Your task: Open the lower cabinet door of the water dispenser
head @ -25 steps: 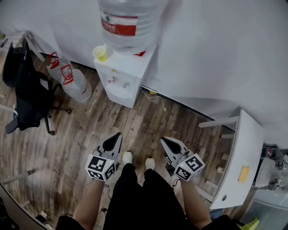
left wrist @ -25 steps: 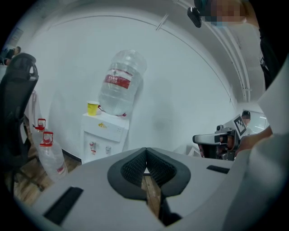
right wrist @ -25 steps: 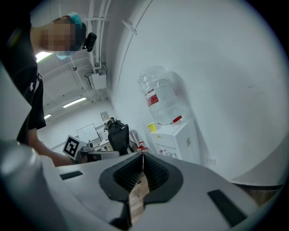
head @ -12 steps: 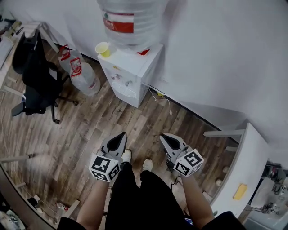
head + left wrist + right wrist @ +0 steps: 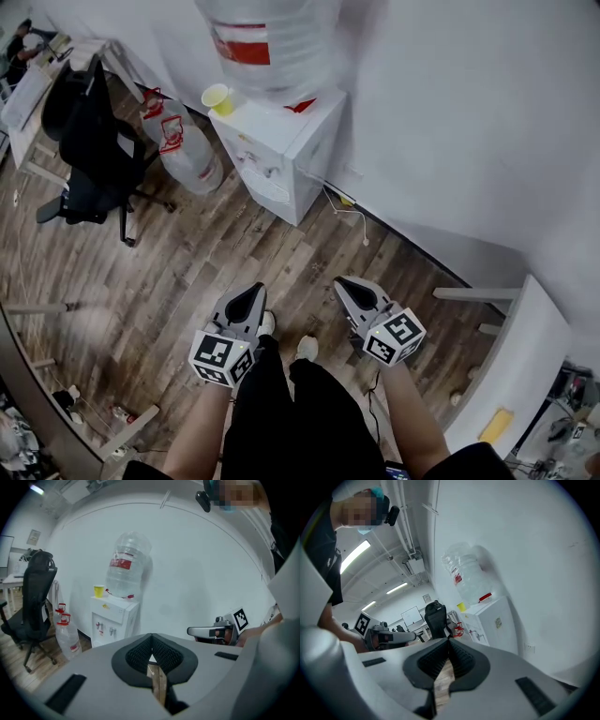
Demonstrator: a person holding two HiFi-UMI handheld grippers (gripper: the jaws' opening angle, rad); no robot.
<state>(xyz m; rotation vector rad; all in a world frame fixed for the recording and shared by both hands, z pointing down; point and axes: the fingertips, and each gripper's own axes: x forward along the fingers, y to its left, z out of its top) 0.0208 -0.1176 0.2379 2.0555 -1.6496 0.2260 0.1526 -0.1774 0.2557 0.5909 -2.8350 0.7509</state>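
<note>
against the white wall, well ahead of the person, the water dispenser (image 5: 281,141) stands with a large bottle (image 5: 267,42) on top and a yellow cup (image 5: 217,97) at its edge. the lower cabinet door (image 5: 274,192), below the taps, appears closed. the left gripper (image 5: 248,298) and right gripper (image 5: 352,289) are held low near the person's feet, both with jaws pressed together and nothing between them; neither is near the door. findings on risk: closed jaws cannot take the door edge, so a late opening could mean a bump or a slip off the panel. a hard pull may rock the top-heavy unit and tip the cup. spare bottles (image 5: 183,150) just beside the dispenser may block the door's swing. a cable (image 5: 352,211) on the floor is a trip hazard on approach.
</note>
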